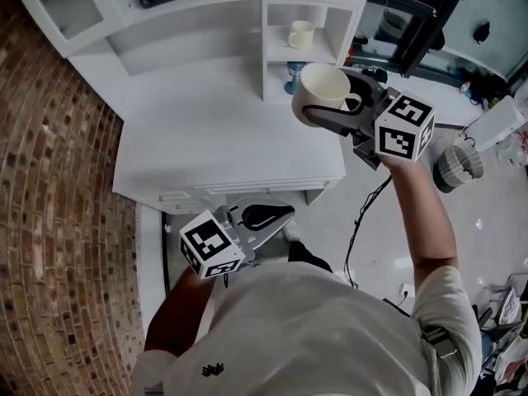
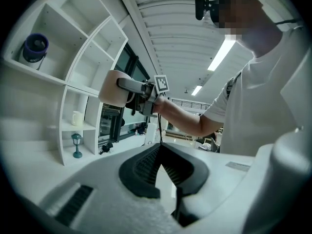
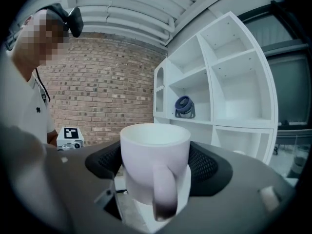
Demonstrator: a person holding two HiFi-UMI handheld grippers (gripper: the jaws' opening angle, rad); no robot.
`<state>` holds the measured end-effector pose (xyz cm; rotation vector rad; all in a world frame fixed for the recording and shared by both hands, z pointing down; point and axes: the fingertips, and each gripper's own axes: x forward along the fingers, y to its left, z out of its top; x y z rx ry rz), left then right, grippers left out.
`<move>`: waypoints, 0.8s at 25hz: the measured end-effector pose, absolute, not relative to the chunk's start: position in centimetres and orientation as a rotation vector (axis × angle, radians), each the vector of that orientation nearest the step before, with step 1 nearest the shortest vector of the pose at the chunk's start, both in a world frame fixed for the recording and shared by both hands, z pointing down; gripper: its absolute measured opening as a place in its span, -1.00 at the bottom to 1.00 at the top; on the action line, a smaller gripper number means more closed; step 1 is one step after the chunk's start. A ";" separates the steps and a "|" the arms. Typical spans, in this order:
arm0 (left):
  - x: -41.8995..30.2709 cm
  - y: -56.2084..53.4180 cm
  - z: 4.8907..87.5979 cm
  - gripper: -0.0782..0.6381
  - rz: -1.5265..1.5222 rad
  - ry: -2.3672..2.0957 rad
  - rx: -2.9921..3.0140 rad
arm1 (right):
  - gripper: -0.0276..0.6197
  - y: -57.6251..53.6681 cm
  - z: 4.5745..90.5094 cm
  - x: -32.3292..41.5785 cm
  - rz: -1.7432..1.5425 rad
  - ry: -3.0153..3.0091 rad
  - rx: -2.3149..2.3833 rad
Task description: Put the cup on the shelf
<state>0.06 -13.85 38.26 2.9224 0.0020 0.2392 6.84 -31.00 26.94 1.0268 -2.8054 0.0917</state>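
Between right gripper [image 3: 155, 165] jaws, cup [image 3: 155, 147]

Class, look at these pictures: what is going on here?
A person holds a gripper in each hand. The right gripper is clamped on a white cup, held upright in the air near the white shelf unit. The left gripper hangs low, jaws together, empty. The cup is not yet shelved.

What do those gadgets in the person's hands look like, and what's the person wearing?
The left gripper and right gripper are grey, with two jaws lined in black ribbed pads. Each carries a white cube with black square markers. A black cable hangs from the right one. The person wears a white short-sleeved shirt.
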 end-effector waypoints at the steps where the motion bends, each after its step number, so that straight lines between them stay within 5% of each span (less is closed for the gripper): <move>1: 0.6 -14.7 38.0 -0.76 0.239 -0.003 2.926 | 0.39 -32.0 26.4 7.3 0.077 -2.805 1.018; 20: 8.4 -26.6 35.3 -0.76 0.206 -0.108 2.984 | 0.39 -52.3 17.6 14.5 -0.042 -2.805 1.016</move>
